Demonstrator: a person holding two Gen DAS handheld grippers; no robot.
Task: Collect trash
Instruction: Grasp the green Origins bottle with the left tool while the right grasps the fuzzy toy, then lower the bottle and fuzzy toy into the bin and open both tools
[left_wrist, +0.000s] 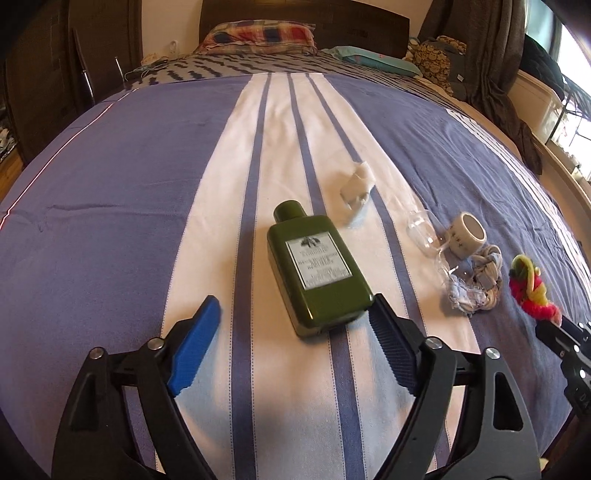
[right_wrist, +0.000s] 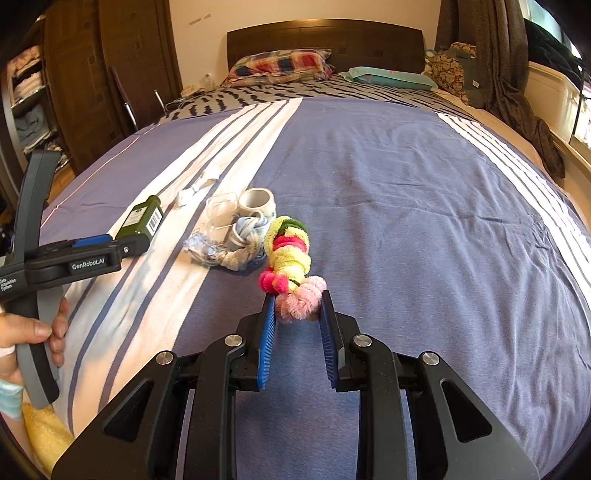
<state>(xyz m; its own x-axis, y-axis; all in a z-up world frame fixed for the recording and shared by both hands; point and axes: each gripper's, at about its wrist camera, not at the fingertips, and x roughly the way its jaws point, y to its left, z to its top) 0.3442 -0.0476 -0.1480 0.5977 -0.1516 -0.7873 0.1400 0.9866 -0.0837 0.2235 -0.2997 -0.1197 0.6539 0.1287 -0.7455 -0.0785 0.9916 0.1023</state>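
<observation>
R gripper was pinching the pink end of a fuzzy multicolour chenille toy, whose long axis ran straight ahead, up-frame. L gripper was spread wide, w/ the base of the green lotion bottle touching its right finger; bottle's neck pointed away, centre frame, so L was nearer it. Beyond, right of centre: knotted blue rag, clear plastic case, tape roll, crumpled tissue. Open bedspread all round; bed edge far off.
</observation>
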